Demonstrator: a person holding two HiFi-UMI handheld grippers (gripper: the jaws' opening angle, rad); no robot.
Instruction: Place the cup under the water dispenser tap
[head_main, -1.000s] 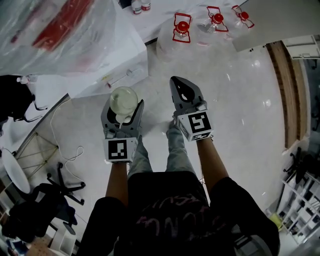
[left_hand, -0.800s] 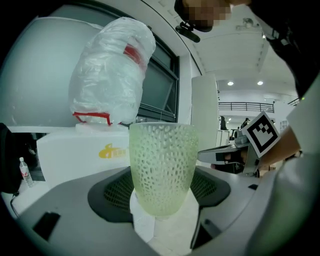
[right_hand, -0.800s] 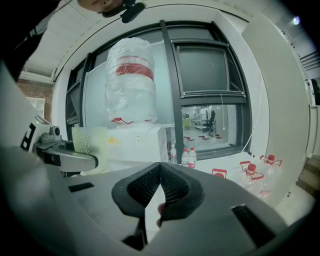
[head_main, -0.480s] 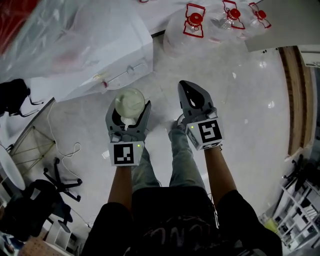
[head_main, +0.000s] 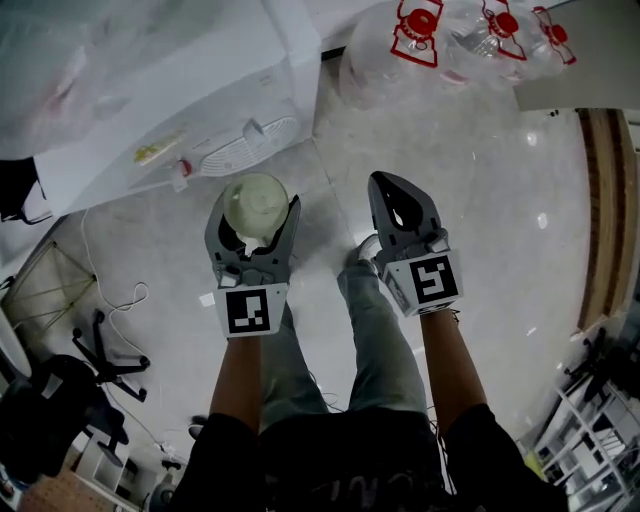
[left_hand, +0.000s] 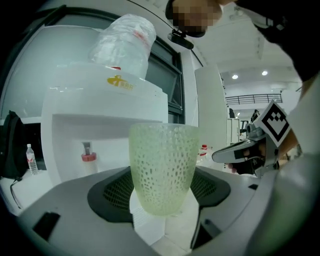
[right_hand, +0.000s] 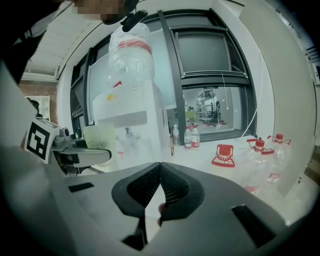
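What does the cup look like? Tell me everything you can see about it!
The cup is pale green and see-through, likely plastic, with small bumpy dimples all over. It is wider at its open top than at its rounded bottom. It looks empty and stands upright. The dark fingers of the left gripper squeeze its lower part from both sides. It hangs in the air in front of the white water dispenser, not yet under the red tap.

Boxy white water dispenser walls off the left — the recess under its red-collared tap open at the front. Clear red-capped plastic jugs crowd the right — bare glossy pale floor between.
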